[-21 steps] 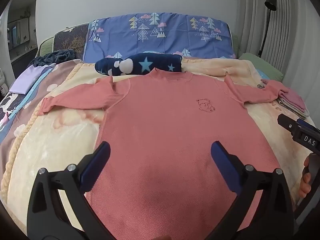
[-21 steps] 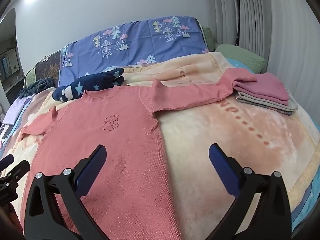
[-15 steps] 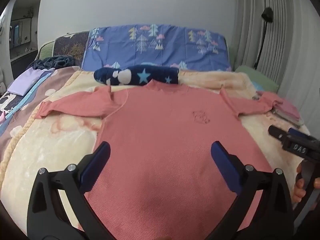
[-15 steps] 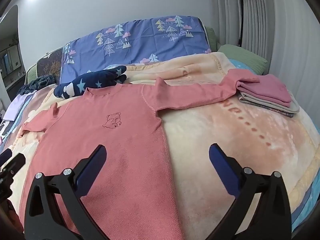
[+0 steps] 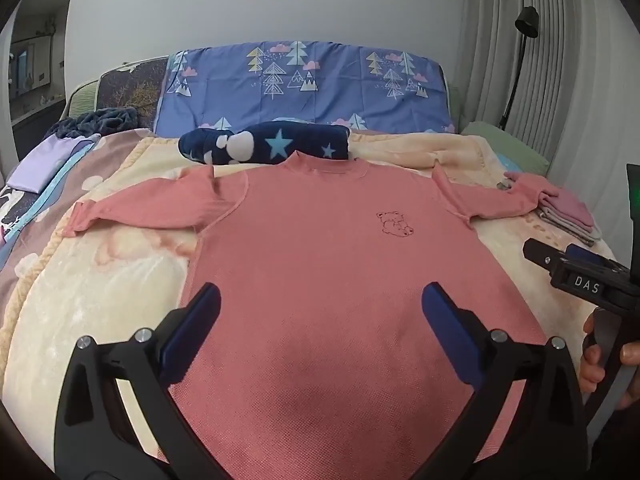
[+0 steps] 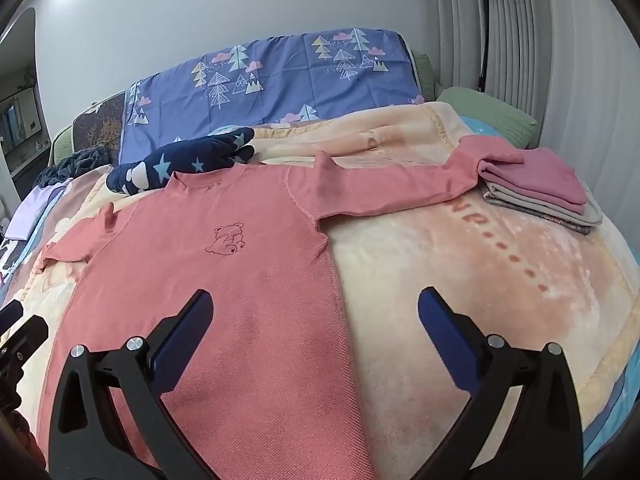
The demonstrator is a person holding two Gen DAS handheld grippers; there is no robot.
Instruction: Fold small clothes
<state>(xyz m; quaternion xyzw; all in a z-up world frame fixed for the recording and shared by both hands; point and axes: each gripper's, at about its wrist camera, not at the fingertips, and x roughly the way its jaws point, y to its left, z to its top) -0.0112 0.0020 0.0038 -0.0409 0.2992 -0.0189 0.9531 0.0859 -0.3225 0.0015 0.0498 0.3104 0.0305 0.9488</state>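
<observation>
A salmon-pink long-sleeved top (image 5: 320, 248) with a small bear outline on the chest lies flat, face up, on the bed, both sleeves spread sideways. In the right wrist view the same pink top (image 6: 224, 280) fills the left half. My left gripper (image 5: 320, 308) hovers open over the top's lower body, nothing between its blue pads. My right gripper (image 6: 316, 316) is open above the top's right side edge, also empty. The right gripper's body (image 5: 580, 276), held by a hand, shows at the right of the left wrist view.
A cream blanket (image 6: 480, 280) covers the bed. A stack of folded clothes (image 6: 540, 192) sits at the right, under the sleeve's cuff. A navy star-patterned roll (image 5: 264, 146) lies above the collar, before a blue tree-print pillow (image 5: 304, 84). A floor lamp (image 5: 524, 28) stands by the curtain.
Both views have shifted slightly, with the left camera tilting up a little and back. The top lies as before and both grippers stay open.
</observation>
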